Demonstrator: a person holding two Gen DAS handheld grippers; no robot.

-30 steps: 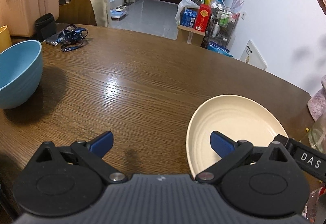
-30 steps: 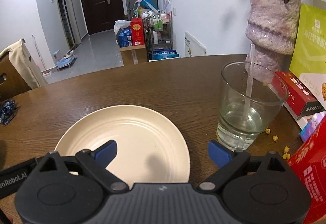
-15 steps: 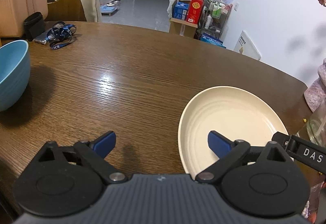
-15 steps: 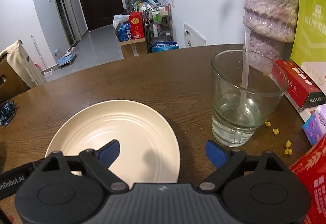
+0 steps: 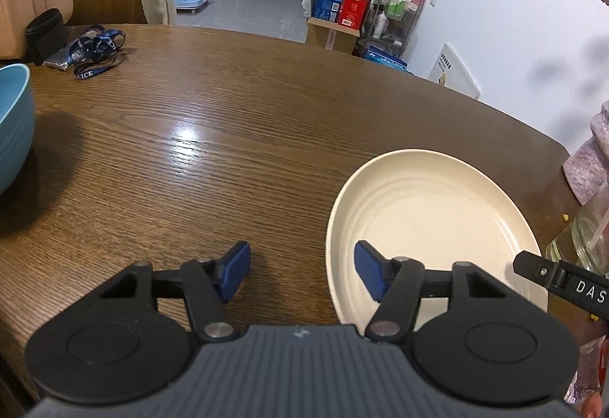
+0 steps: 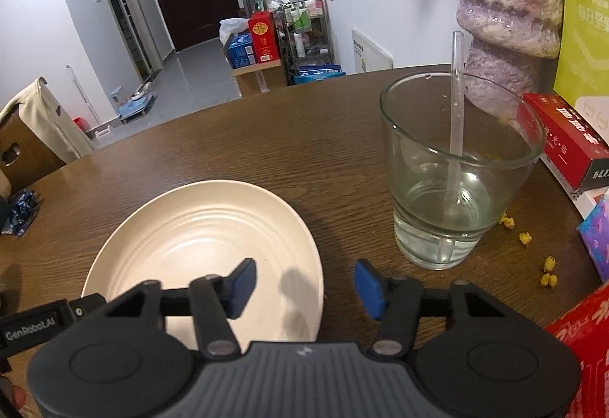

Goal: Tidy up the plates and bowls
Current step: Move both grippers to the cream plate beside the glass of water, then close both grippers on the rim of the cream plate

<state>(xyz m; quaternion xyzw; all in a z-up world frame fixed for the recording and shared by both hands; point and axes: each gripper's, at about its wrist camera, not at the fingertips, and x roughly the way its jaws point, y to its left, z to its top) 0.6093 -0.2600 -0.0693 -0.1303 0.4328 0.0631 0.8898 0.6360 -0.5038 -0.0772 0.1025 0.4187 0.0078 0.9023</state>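
Note:
A cream plate (image 5: 430, 224) lies flat on the brown wooden table (image 5: 228, 121); it also shows in the right wrist view (image 6: 201, 239). A blue bowl (image 5: 13, 121) stands at the far left edge. My left gripper (image 5: 300, 271) is open and straddles the plate's left rim, one blue pad over the plate, one over the table. My right gripper (image 6: 304, 286) is open and straddles the plate's right rim. Neither holds anything. The right gripper's side shows at the left wrist view's right edge.
A glass (image 6: 456, 170) with water and a straw stands just right of the plate, with a purple vase (image 6: 506, 7) behind it. Red boxes (image 6: 567, 140) and yellow crumbs lie at the right. A blue lanyard (image 5: 97, 50) lies at the far left.
Both grippers have moved forward and lower onto the plate's opposite rims, and their jaws have narrowed somewhat. The plate has not moved.

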